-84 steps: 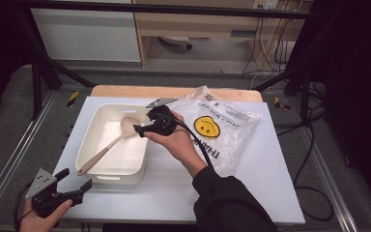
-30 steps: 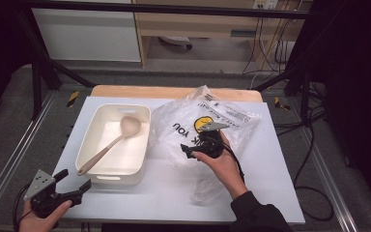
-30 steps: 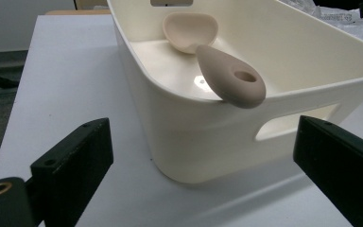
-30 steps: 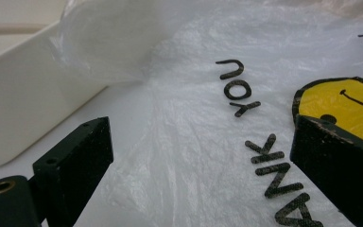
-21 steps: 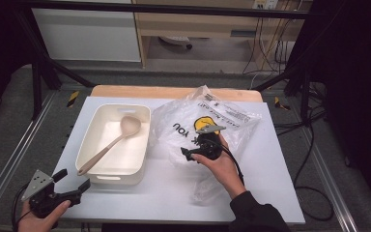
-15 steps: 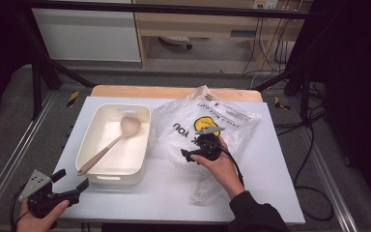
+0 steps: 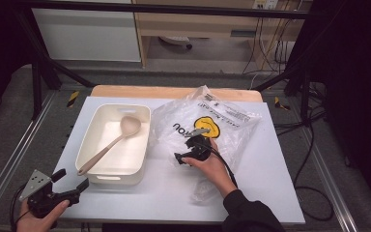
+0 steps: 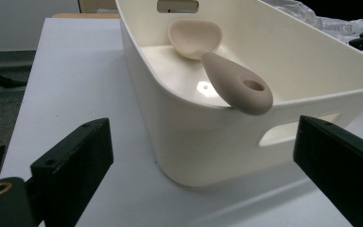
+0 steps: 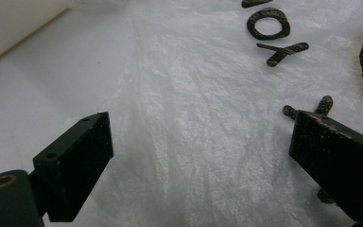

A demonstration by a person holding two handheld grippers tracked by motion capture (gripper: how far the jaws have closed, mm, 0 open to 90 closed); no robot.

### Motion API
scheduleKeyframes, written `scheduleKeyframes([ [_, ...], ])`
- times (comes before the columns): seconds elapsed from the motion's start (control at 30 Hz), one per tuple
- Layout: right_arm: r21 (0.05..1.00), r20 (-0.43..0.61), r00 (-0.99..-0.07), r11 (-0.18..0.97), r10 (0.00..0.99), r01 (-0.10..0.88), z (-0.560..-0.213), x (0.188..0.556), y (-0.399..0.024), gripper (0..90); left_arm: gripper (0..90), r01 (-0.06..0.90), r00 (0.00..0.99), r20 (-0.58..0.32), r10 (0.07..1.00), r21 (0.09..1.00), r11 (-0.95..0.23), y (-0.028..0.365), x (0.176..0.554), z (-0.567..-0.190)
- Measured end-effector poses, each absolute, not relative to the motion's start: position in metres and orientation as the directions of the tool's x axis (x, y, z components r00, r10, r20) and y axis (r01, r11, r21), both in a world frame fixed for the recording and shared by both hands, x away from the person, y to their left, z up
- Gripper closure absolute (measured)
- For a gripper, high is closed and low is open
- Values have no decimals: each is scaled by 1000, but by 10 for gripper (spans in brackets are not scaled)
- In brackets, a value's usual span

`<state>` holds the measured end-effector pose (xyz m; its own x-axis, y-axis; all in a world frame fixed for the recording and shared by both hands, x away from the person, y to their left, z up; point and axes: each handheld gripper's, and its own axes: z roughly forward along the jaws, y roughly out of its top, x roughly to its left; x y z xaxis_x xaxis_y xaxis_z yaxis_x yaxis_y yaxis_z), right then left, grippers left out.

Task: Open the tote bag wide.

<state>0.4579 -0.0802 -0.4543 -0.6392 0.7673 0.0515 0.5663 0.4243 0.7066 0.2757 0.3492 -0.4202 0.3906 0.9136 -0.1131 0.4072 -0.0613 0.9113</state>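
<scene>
The clear plastic bag lies crumpled on the white tabletop just right of the cream tub, printed with a yellow smiley face, black letters reading "OU" in the high view, and a white label strip too small to read. The right gripper, which 2.8 s ago was at the wooden spoon in the tub, now rests on the bag's left part, its fingers spread wide over the plastic and grasping nothing. The left gripper has hardly moved at the tabletop's near-left corner, fingers released and apart, facing the tub's near wall where the spoon's handle leans on the rim.

Crumpled clear plastic bag lies beside tub.
</scene>
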Motion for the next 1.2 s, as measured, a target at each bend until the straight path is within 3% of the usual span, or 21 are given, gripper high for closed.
scheduleKeyframes([
  [0.13, 701, 38, -636, 433, 771, 567, -458, 459, -82, 86, 54, 406, 389, -113, 914, 912, -61, 350, 275, -420],
  [0.27, 700, 0, -642, 459, 766, 547, -457, 457, -81, 155, 54, 406, 390, -113, 914, 912, -60, 350, 275, -420],
  [0.5, 722, 21, -633, 427, 774, 545, -454, 461, -93, 522, 54, 403, 380, -112, 918, 914, -55, 351, 275, -419],
  [0.6, 729, 60, -615, 387, 786, 565, -454, 464, -98, 604, 55, 401, 372, -112, 921, 915, -50, 353, 274, -418],
  [0.83, 750, 105, -611, 341, 785, 567, -454, 466, -105, 897, 55, 388, 368, -130, 921, 921, -25, 355, 273, -415],
  [1.2, 798, 131, -645, 306, 753, 519, -425, 453, -110, 900, 55, 345, 364, -148, 920, 938, 14, 360, 270, -400],
])
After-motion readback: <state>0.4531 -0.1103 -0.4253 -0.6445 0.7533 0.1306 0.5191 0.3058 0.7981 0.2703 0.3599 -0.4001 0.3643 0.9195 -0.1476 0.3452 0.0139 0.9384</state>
